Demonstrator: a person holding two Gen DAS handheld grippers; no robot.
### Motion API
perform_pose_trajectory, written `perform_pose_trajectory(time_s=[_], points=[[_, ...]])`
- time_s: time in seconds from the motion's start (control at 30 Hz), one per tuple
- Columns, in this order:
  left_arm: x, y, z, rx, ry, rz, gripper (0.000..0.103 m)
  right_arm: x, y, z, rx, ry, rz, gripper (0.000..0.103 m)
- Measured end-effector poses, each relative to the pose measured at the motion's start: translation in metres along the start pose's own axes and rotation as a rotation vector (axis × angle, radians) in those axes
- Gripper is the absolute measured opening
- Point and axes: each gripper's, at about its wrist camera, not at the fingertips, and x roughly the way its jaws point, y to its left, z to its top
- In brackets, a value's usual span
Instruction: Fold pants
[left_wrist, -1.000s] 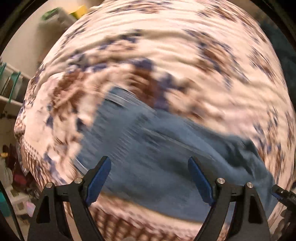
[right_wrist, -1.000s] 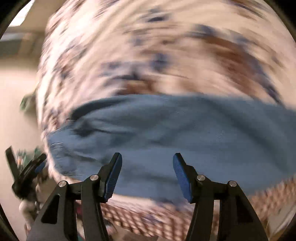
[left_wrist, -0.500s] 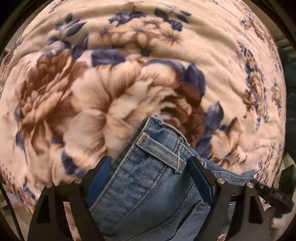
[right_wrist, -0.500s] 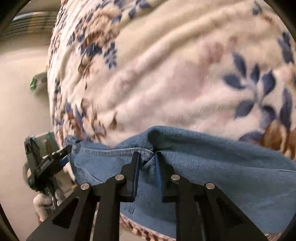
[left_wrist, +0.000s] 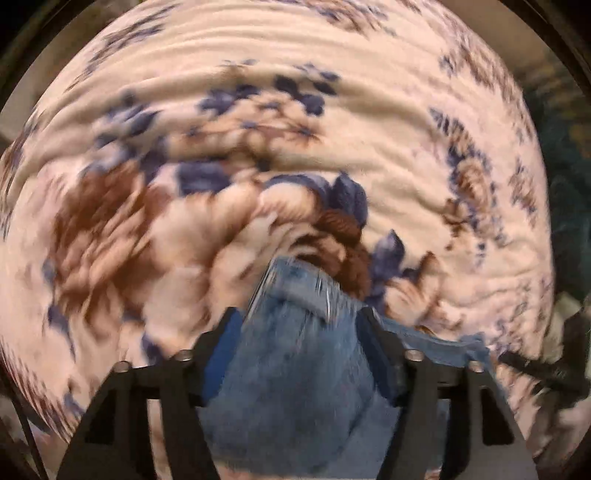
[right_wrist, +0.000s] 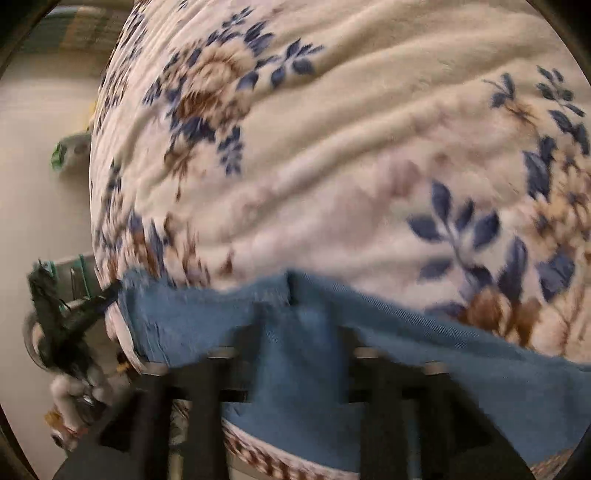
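— Both tongs have shifted since half a second ago: the left tongs (left_wrist: 299, 332) have narrowed around the waistband, and the right tongs (right_wrist: 295, 332), then pinched tight on the denim, now sit behind blurred cloth.

— Are they gripping?

— Left fingers (left_wrist: 221, 343) flank the jeans (left_wrist: 295, 369), denim filling the gap; whether they squeeze it, I cannot tell. Right, I cannot tell either; fabric drapes over the jaws.

— Where do the jeans lie?

— On the flowered blanket (left_wrist: 295, 110), the waistband corner just ahead of the left tongs, the folded edge (right_wrist: 406, 306) running sideways past the right ones.

— Room?

— Bare blanket stretches ahead of both; its edge drops off left of the right tongs.
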Motion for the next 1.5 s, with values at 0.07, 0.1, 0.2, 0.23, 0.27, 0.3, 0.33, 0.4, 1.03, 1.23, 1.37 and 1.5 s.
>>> perform_pose_trajectory(time_s=[0.07,0.1,0.2,0.23,0.27,0.3,0.33,0.4,1.03,1.23,1.37,1.5], points=[[-0.013,0.010,-0.018,-0.030,-0.008,0.016,0.065,-0.003,-0.004,-0.024,0.005,0.016,0.004,0.063],[-0.018,0.015,-0.030,-0.046,-0.008,0.022,0.065,-0.002,-0.008,-0.038,0.030,0.024,0.008,0.063],[-0.021,0.018,-0.062,-0.082,0.008,0.055,0.065,0.002,-0.041,-0.099,0.228,0.014,0.035,0.063],[-0.021,0.019,-0.073,-0.087,0.019,0.071,0.065,0.007,-0.051,-0.118,0.292,0.017,0.037,0.063],[-0.018,0.021,-0.087,-0.104,0.030,0.081,0.065,0.013,-0.063,-0.143,0.368,0.025,0.035,0.063],[-0.014,0.020,-0.097,-0.117,0.042,0.080,0.065,0.019,-0.073,-0.164,0.433,0.040,0.040,0.063],[-0.011,0.022,-0.106,-0.134,0.054,0.082,0.065,0.027,-0.083,-0.187,0.500,0.058,0.061,0.063],[-0.003,0.028,-0.122,-0.191,0.078,0.065,0.065,0.042,-0.100,-0.224,0.619,0.071,0.113,0.063],[-0.005,-0.027,-0.121,0.011,0.032,0.269,0.049,0.026,-0.113,-0.241,0.505,0.023,0.030,0.017],[-0.019,-0.110,-0.107,0.145,-0.026,0.131,0.072,-0.021,-0.039,-0.160,0.140,-0.114,-0.111,0.073],[0.015,-0.152,-0.079,0.211,0.008,0.059,0.072,-0.012,-0.001,-0.071,-0.145,-0.110,-0.254,0.073],[0.046,-0.185,-0.065,0.302,0.022,0.076,0.072,0.025,0.017,-0.035,-0.425,0.065,-0.364,0.070]])
